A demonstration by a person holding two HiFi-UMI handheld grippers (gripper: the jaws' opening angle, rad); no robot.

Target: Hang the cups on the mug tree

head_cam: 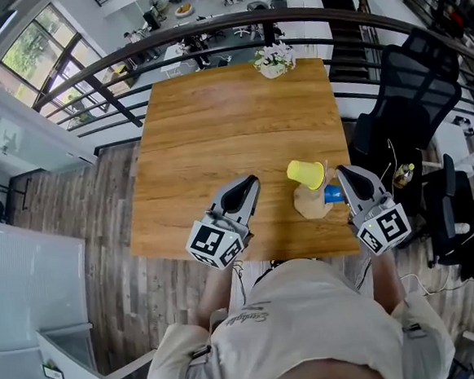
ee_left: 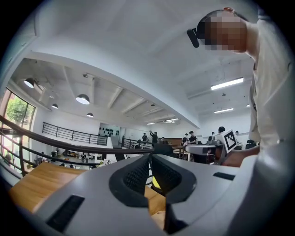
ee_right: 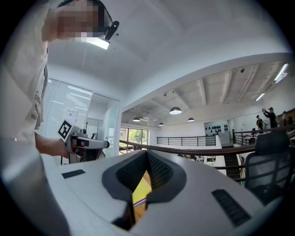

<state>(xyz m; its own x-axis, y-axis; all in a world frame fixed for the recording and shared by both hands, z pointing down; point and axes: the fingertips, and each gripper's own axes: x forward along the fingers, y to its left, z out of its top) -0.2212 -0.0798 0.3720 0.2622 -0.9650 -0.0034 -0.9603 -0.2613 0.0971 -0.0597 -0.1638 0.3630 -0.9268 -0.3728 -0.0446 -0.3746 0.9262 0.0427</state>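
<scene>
In the head view, the pale wooden mug tree (head_cam: 310, 203) stands near the right near corner of the wooden bench (head_cam: 216, 129). A yellow plastic cup (head_cam: 305, 173) sits at its far side and a small blue cup (head_cam: 333, 193) at its right. From this steep angle I cannot tell whether either cup hangs on a peg or only lies against the tree. My left hand-held gripper (head_cam: 253, 180) is left of the tree and my right hand-held gripper (head_cam: 342, 171) is just beside the blue cup. Both point away from me with nothing in them. I judge this fits either a pause just ahead of picking up a cup or one after the cups are hung. Either way, a grip would need the jaws to part first. A white pot of flowers (head_cam: 274, 60) at the far edge is well clear, and a black office chair (head_cam: 405, 98) stands off the right side.

In the left gripper view, the left hand-held gripper (ee_left: 150, 157) has its jaws together and holds nothing. A sliver of yellow shows past them.

In the right gripper view, the right hand-held gripper (ee_right: 147, 156) is likewise closed and empty, with yellow showing through the gap.
</scene>
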